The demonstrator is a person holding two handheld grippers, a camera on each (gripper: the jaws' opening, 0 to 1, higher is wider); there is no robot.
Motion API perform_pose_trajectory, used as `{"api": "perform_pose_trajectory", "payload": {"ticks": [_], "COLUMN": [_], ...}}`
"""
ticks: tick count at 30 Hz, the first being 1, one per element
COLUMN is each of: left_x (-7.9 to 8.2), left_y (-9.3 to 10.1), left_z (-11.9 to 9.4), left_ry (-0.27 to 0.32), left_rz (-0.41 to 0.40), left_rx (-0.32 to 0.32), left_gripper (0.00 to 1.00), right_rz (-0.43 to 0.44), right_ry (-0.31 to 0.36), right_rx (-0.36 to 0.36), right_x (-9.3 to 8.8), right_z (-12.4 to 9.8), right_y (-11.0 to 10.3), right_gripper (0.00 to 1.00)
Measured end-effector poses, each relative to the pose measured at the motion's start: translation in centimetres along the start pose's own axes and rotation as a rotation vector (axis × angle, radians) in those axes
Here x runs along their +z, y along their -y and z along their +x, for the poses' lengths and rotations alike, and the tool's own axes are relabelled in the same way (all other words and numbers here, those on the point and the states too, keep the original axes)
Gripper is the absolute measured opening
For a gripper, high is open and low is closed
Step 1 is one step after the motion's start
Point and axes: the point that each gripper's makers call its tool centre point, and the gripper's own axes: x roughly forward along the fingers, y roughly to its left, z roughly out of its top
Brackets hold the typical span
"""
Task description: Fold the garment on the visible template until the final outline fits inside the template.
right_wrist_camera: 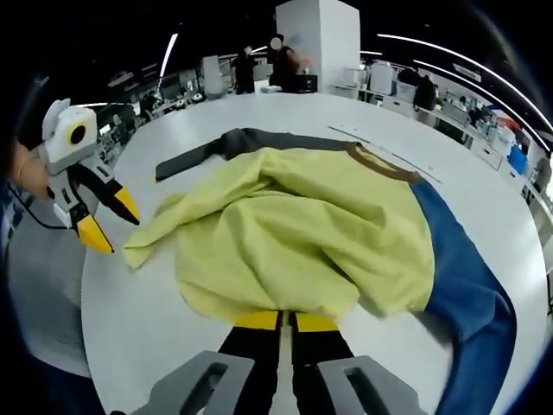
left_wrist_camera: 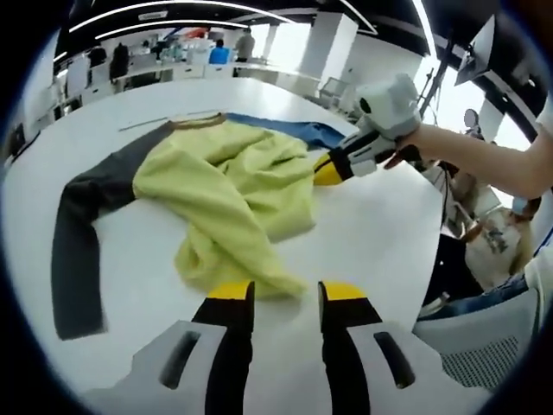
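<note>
A yellow sweatshirt (left_wrist_camera: 233, 186) lies crumpled on the white table (left_wrist_camera: 371, 233), its grey sleeve (left_wrist_camera: 73, 251) stretched out on one side and its blue sleeve (left_wrist_camera: 294, 128) on the other. My left gripper (left_wrist_camera: 287, 294) is open just short of the nearest yellow fold, nothing between its jaws. In the right gripper view the sweatshirt (right_wrist_camera: 302, 233) bunches in the middle, with the blue sleeve (right_wrist_camera: 471, 303) on the right and the grey sleeve (right_wrist_camera: 216, 149) far behind. My right gripper (right_wrist_camera: 286, 322) is shut on the sweatshirt's near edge. The left gripper (right_wrist_camera: 111, 221) hovers open beside a yellow corner. The right gripper (left_wrist_camera: 331, 169) pinches the cloth.
A thin template line (right_wrist_camera: 393, 154) runs across the table (right_wrist_camera: 138, 328) past the collar. The table edge (left_wrist_camera: 436, 259) drops off to a mesh chair (left_wrist_camera: 484, 354). A person's arm (left_wrist_camera: 484, 156) reaches in. Desks and people stand far behind.
</note>
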Motion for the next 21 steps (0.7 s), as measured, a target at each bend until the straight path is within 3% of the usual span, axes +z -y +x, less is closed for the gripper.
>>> {"api": "perform_pose_trajectory", "payload": {"ticks": [10, 21], "left_x": [-1.5, -1.1], "left_y": [0.9, 0.5], "left_z": [1.0, 1.5], "left_ry": [-0.018, 0.029], "left_rz": [-0.054, -0.175], "left_rx": [0.005, 0.063], "left_gripper": [0.21, 0.14], "right_rz": [-0.004, -0.005], "right_ry": [0.003, 0.004], "right_rx": [-0.003, -0.003], "right_x": [0.0, -0.1], "right_z": [-0.1, -0.1], "right_y": [0.0, 0.0], "right_gripper": [0.00, 0.00]}}
